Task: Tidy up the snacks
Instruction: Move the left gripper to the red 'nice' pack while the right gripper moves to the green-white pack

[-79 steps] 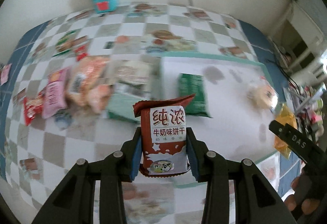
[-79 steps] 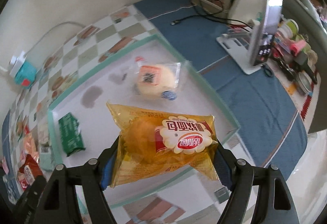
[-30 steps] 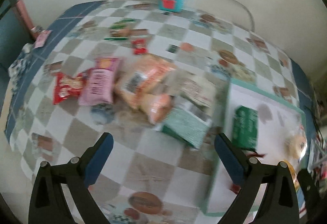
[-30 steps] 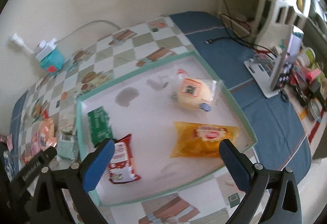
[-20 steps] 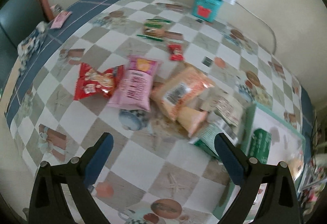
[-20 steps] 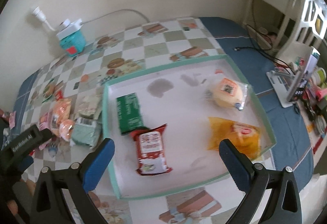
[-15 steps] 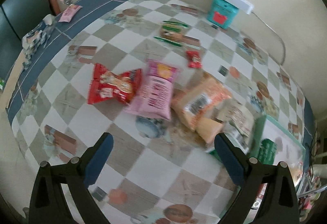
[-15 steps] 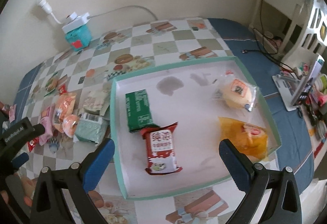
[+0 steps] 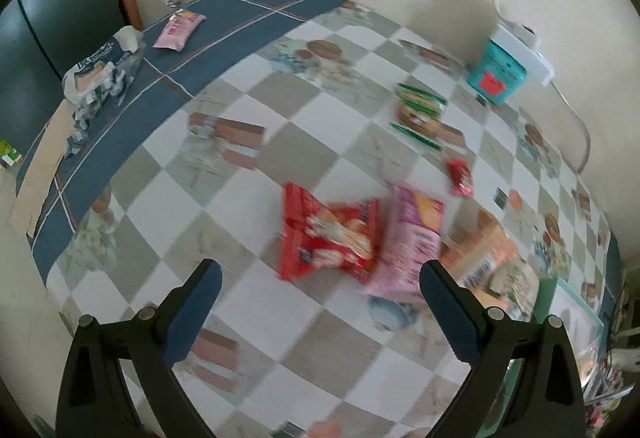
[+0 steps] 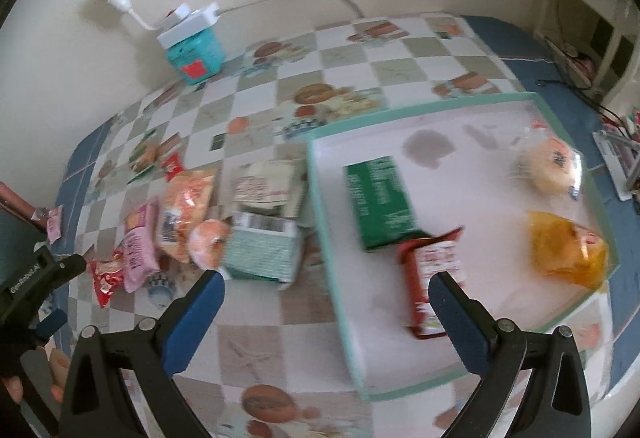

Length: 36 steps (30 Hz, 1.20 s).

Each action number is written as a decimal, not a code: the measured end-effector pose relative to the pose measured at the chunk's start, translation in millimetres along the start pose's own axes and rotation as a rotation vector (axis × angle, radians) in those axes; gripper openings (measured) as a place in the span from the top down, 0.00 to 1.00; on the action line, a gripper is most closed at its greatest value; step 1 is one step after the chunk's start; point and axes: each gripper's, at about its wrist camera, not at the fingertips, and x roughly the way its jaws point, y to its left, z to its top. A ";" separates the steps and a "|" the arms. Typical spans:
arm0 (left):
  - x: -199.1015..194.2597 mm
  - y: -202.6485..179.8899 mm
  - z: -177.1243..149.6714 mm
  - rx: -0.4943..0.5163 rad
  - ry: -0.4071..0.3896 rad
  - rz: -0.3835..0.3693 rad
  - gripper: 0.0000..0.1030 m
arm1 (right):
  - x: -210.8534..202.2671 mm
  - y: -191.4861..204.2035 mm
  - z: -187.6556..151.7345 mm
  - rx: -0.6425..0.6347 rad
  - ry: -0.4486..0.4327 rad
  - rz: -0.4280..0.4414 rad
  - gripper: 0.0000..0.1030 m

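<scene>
My left gripper hangs spread and empty above the red snack packet, which lies on the table just left of the pink packet, its long axis running across my fingers. My right gripper, also spread and empty, sits nearer the tray, so I judge the left better placed for that red packet.

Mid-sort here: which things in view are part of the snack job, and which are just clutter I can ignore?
Job items:
- tray
- green pack, red biscuit pack, yellow bread bag, bun, all in the tray
- loose pile: red bag, pink bag, orange bag, teal pack

Lying about:
- power strip
- teal box
- crumpled wrapper
</scene>
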 end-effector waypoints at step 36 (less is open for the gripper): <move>97.4 -9.9 24.4 0.062 0.202 -0.028 0.08 | 70.8 55.3 19.0 -0.037 0.081 0.020 0.04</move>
